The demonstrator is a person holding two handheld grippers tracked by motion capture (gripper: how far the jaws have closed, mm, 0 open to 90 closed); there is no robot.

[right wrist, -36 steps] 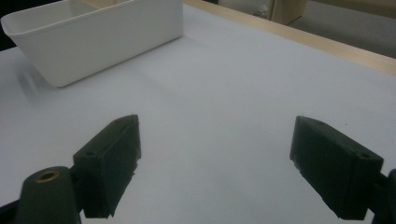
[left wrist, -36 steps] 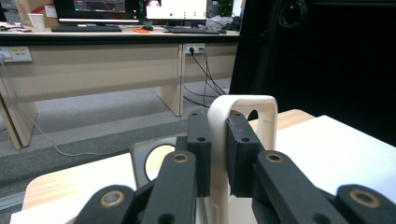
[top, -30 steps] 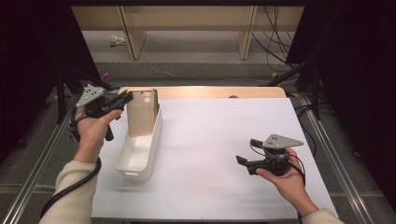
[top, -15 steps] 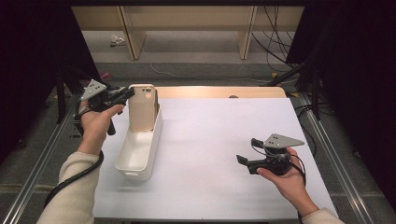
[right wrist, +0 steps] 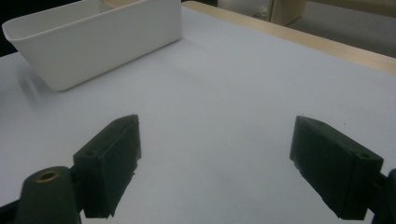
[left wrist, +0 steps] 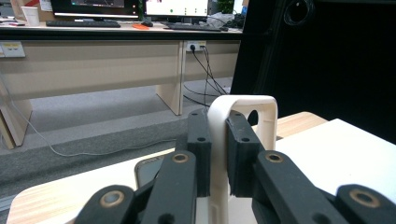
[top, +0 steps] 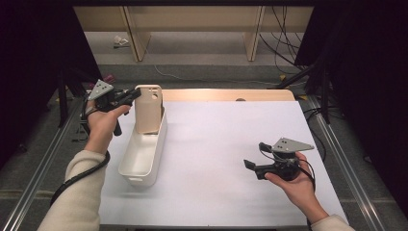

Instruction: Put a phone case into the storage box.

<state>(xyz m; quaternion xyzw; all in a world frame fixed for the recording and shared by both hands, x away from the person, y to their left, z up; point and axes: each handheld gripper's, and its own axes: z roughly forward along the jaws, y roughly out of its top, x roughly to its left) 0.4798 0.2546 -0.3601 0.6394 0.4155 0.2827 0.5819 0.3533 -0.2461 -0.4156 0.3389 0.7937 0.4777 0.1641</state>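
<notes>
Bin (top: pixel 144 154): white, oblong, on the white surface (top: pixel 226 159), left part.
Bin contents: a beige phone case (top: pixel 148 109) standing upright at the bin's far end, camera cut-out at the top; the rest of the interior looks bare.
Left tongs (top: pixel 133 95): clenched on the case's upper edge (left wrist: pixel 219 140), one pad on each face.
Right tongs (top: pixel 250 166): released, jaws wide apart, well to the right of the bin, above bare surface.
Hidden: the case's lower end lies behind the bin wall.
</notes>
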